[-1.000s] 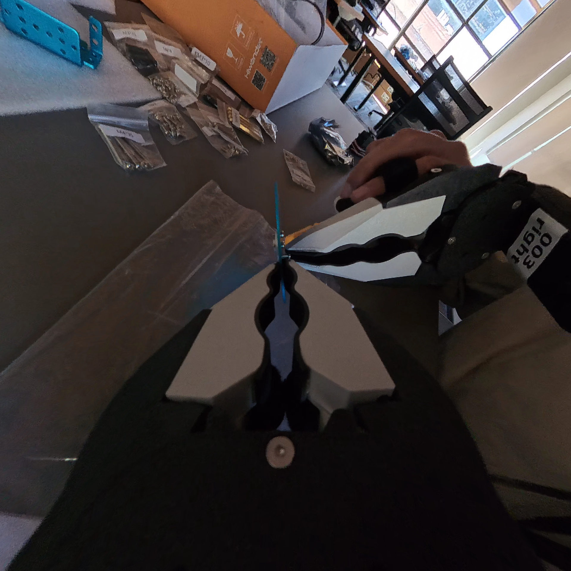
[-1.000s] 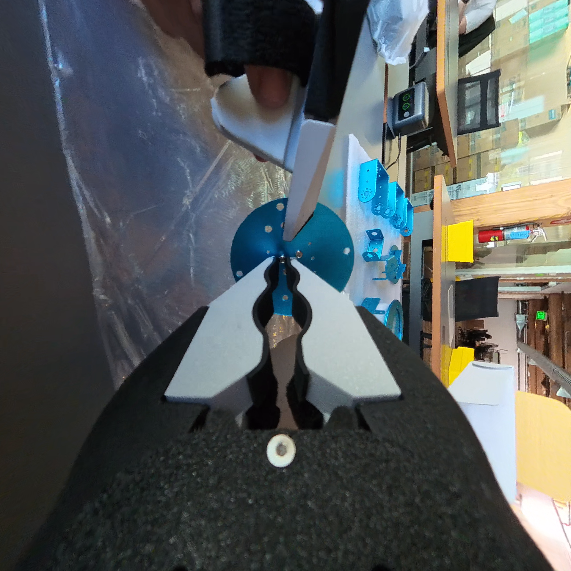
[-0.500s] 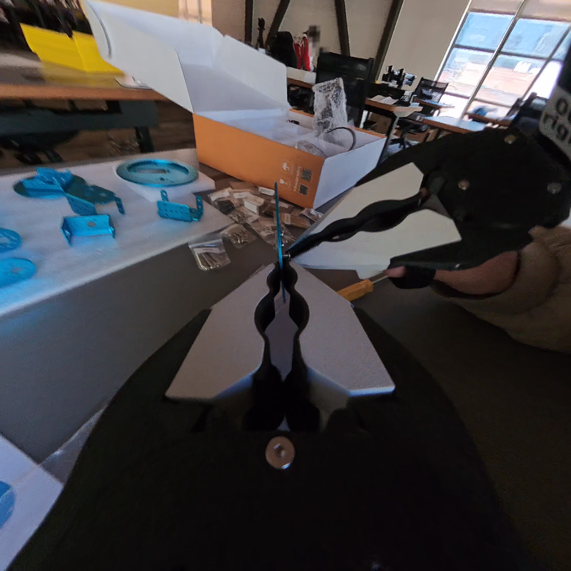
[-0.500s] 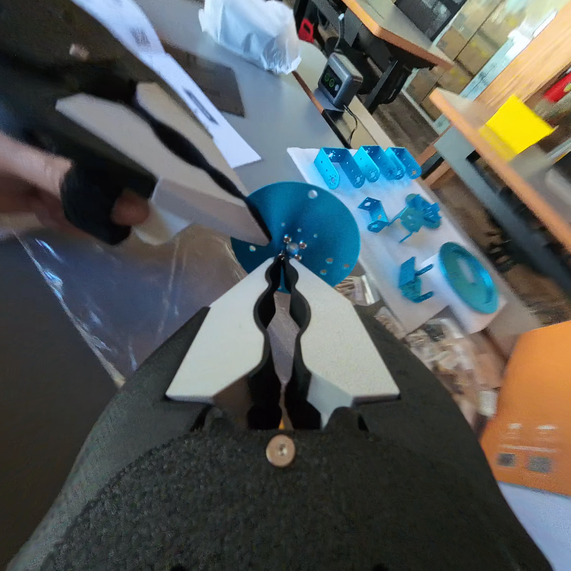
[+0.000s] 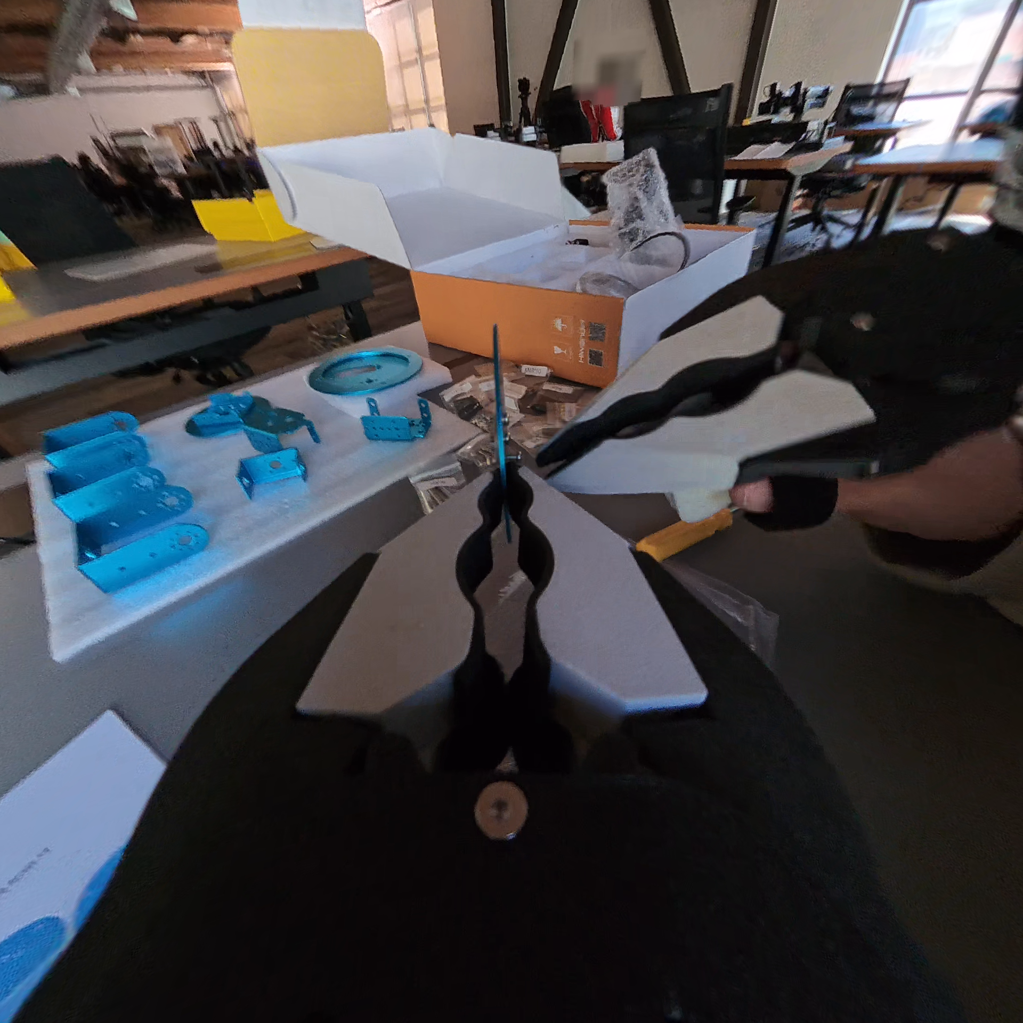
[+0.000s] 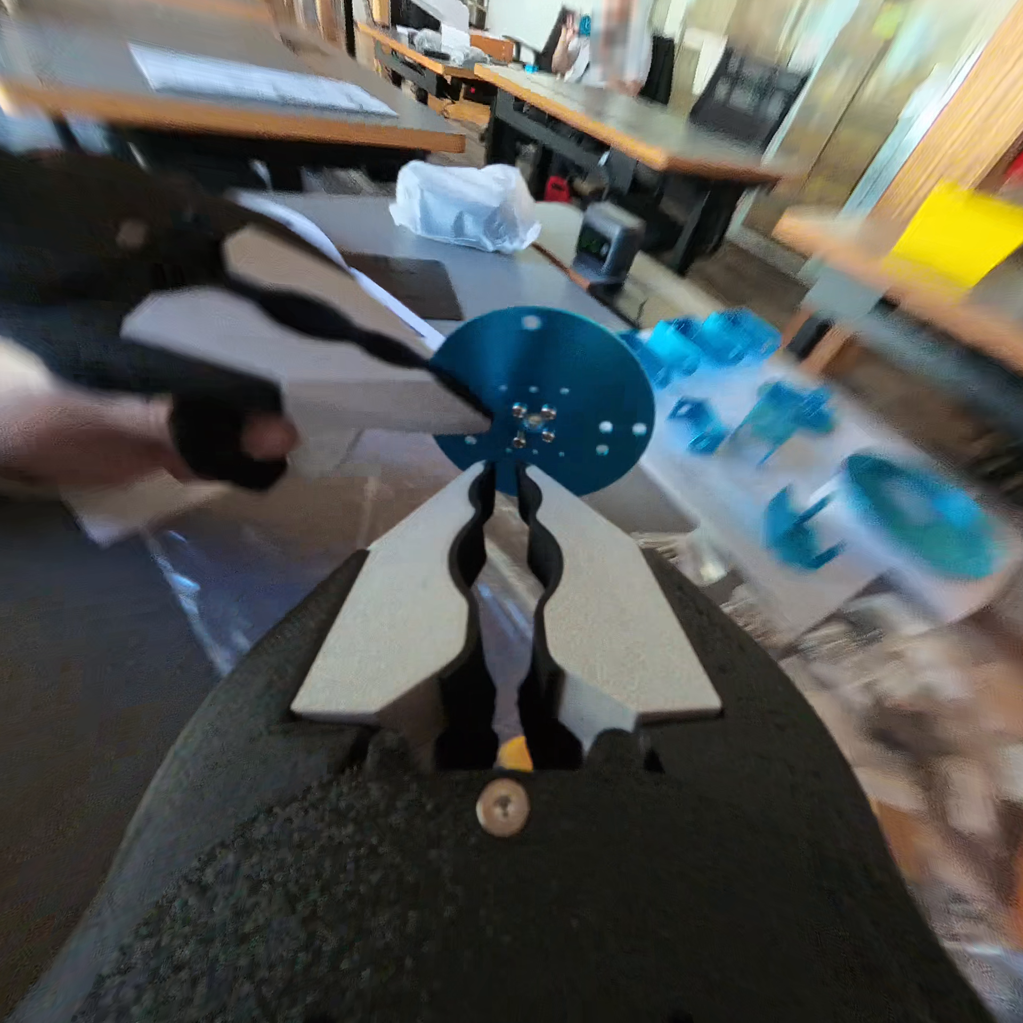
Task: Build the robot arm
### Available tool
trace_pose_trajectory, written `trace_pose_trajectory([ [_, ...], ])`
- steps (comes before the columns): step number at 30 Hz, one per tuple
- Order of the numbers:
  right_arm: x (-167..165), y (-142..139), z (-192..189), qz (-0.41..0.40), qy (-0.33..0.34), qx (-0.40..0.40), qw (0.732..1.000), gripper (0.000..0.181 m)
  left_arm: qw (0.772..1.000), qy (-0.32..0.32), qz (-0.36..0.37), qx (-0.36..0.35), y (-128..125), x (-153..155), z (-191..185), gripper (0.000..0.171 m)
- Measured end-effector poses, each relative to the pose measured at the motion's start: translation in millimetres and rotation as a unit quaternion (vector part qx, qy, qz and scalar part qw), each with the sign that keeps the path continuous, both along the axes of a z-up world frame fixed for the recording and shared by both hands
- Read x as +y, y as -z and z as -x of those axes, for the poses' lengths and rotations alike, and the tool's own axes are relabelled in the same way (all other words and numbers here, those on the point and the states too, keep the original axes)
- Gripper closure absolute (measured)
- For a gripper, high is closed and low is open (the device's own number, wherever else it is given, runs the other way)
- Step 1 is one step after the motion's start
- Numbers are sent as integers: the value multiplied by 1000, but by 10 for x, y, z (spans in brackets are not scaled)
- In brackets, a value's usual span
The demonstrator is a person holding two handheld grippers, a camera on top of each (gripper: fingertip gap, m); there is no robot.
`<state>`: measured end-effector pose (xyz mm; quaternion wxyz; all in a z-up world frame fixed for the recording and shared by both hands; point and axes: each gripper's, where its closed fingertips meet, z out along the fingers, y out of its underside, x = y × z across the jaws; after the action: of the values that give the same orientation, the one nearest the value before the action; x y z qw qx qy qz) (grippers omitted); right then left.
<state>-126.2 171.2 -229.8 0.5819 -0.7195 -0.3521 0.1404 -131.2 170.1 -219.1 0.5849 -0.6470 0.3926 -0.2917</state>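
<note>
Half a second ago the right gripper (image 6: 505, 470) was pinched at the group of small screws (image 6: 532, 423) in the middle of the blue disc (image 5: 500, 398). Now its jaws stand a little apart, with a narrow gap along their whole length and nothing seen between them. Their tips have dropped to the lower rim of the disc, below the screws. The right wrist view is also more smeared than before.

The left gripper (image 5: 505, 477) keeps its jaws closed on the lower part of the disc. The disc stands upright and edge-on in the left wrist view and rises above the tips. In that view the tips of the right gripper come from the right and end just beside the face of the disc; I cannot tell if they touch it.

Under both grippers lies a clear plastic sheet (image 5: 725, 603) on the dark worktop (image 5: 885, 719), with a yellow tool handle (image 5: 683, 534) near it. Toward the left edge of the worktop a white foam sheet (image 5: 232, 531) carries blue brackets (image 5: 119, 498) and a blue ring (image 5: 365, 372). Small bags of hardware (image 5: 545, 401) lie between the foam and an orange box (image 5: 498, 315) with its white lid open, near the far edge. Behind are long desks (image 5: 166, 288), dark chairs and a bright window (image 5: 952, 66).
</note>
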Motion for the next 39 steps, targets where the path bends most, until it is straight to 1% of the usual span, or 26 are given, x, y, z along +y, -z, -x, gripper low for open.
trace_pose_trajectory([
  [1, -13, -17, -15, -69, 2, -54, 996, 174, 1000, 8, 22, -4, 30, 15, 1, 171],
  [2, -32, -78, -41, -150, 13, -100, 984, 176, 999, 15, 42, -5, 70, 32, 3, 171],
  [3, -94, -95, -40, -207, 13, -150, 967, 181, 998, 29, 63, -9, 105, 27, -8, 171],
  [4, -124, -7, -39, -226, 4, -222, 949, 181, 994, 57, 90, -13, 141, -18, -42, 171],
  [5, -105, 80, -67, -231, 4, -279, 932, 171, 990, 76, 118, -21, 165, -45, -57, 171],
  [6, -93, 137, -87, -231, -3, -304, 924, 159, 985, 90, 142, -27, 185, -59, -63, 171],
  [7, -93, 141, -104, -237, -9, -307, 922, 153, 980, 109, 167, -21, 227, -95, -77, 171],
  [8, -116, 133, -112, -253, -19, -319, 913, 154, 975, 115, 187, -20, 258, -98, -73, 171],
  [10, -181, 135, -120, -286, -38, -358, 888, 164, 968, 128, 215, -26, 285, -116, -68, 171],
  [12, -207, 229, -114, -280, -56, -380, 880, 164, 963, 133, 231, -24, 316, -126, -69, 171],
  [14, -189, 244, -124, -280, -51, -388, 877, 166, 964, 136, 229, -13, 347, -143, -80, 171],
  [18, -192, 274, -109, -261, -60, -380, 885, 167, 964, 145, 224, -3, 365, -199, -109, 171],
  [22, -184, 326, -98, -253, -66, -384, 886, 173, 963, 151, 225, 2, 381, -235, -123, 171],
  [24, -181, 313, -100, -249, -65, -378, 889, 178, 963, 152, 224, 4, 388, -246, -125, 170],
  [28, -176, 302, -96, -243, -61, -374, 893, 178, 964, 149, 218, 5, 375, -243, -119, 171],
  [31, -151, 247, -92, -234, -45, -357, 903, 179, 967, 144, 208, -12, 318, -226, -108, 171],
  [34, -138, 109, -81, -220, -26, -301, 928, 179, 978, 133, 158, -27, 182, -221, -90, 171],
  [37, -138, -19, -63, -193, -5, -207, 959, 179, 989, 112, 93, -31, 57, -230, -70, 171],
  [39, -146, -109, -53, -171, 4, -138, 975, 180, 993, 97, 54, -38, -31, -242, -58, 171],
])
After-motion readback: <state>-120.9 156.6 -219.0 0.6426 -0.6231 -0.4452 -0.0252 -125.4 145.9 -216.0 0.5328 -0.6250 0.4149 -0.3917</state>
